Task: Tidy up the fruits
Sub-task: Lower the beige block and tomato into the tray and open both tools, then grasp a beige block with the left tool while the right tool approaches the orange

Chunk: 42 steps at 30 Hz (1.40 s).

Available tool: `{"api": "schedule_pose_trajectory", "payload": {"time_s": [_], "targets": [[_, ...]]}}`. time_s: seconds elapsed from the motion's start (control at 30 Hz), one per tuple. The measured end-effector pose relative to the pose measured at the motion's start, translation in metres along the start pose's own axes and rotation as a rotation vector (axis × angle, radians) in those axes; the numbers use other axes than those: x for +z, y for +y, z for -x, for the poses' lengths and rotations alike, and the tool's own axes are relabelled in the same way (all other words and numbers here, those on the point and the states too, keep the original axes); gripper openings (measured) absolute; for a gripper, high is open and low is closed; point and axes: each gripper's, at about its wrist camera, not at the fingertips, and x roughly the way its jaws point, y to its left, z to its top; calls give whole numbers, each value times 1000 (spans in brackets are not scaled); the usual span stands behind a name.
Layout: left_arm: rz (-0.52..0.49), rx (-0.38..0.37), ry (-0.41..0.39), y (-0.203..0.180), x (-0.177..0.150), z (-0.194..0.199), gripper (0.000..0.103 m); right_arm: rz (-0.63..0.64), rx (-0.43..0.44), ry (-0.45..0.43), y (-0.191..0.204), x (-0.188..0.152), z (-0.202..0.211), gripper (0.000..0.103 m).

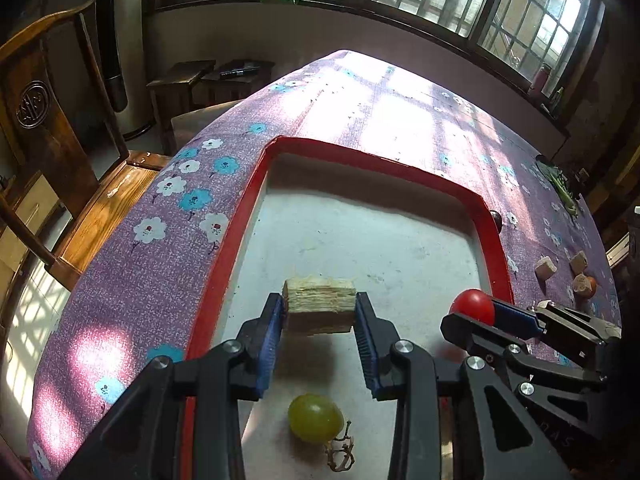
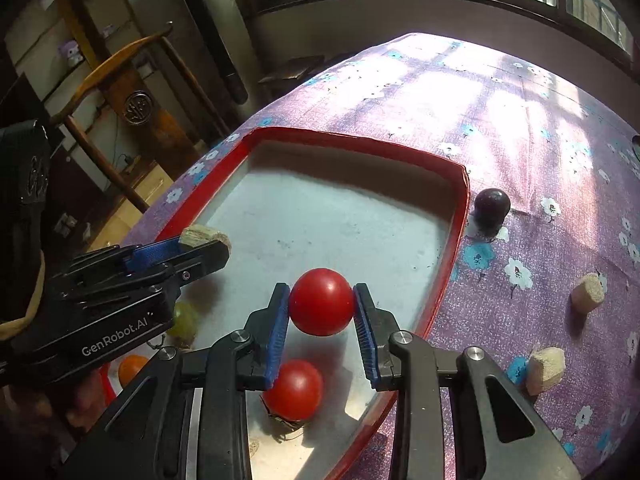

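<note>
A red-rimmed tray [image 1: 404, 168] with a pale floor lies on the purple flowered table; it also shows in the right wrist view [image 2: 344, 138]. My left gripper [image 1: 320, 308] is shut on a tan sugarcane chunk [image 1: 320, 304], held above the tray floor. My right gripper [image 2: 322, 304] is shut on a red tomato [image 2: 322, 300] above the tray; it shows in the left wrist view [image 1: 474, 306] too. In the tray lie a green grape [image 1: 316, 418], a second red tomato [image 2: 294, 390] and an orange fruit [image 2: 132, 366].
A dark grape [image 2: 491, 206] sits on the cloth just right of the tray. Tan cane chunks [image 2: 587, 293] [image 2: 546, 368] lie on the cloth further right. Green leaves [image 1: 560, 184] lie at the table's far right. A wooden chair [image 1: 52, 152] stands left of the table.
</note>
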Motion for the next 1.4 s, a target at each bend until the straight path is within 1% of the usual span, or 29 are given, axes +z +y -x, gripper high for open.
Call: {"api": "schedule_pose_trajectory", "payload": {"time_s": [0.17,0.57,0.67,0.7,0.77,0.87,1.1,1.23,1.33,1.4], "targets": [[-4,5,15,-1,0,-8,38,2,-3,11,0,-1,-6,31],[-29,48,13,-7,-1,-9,39,18,-20,14,1,-1,-12,32],[-25,54,22,-7,-2,-8,42,25,-20,15,3,-2,-11,35],[-20,55,27,-7,-3,-8,45,25,-22,12,4,-3,-10,38],[-10,61,27,-6,-4,-6,50,24,-29,10,3,-4,-8,39],[-1,67,24,-4,-6,-1,54,11,-31,4,0,-6,-3,39],[29,71,18,-4,-13,10,57,-39,-9,-16,-8,-14,17,39],[36,67,9,-13,-19,18,57,-46,3,-27,-9,-22,31,39],[28,69,-6,-24,-23,25,57,-56,32,-40,-11,-31,43,39],[16,65,-13,-32,-25,30,57,-58,28,-39,-13,-37,51,40]]}}
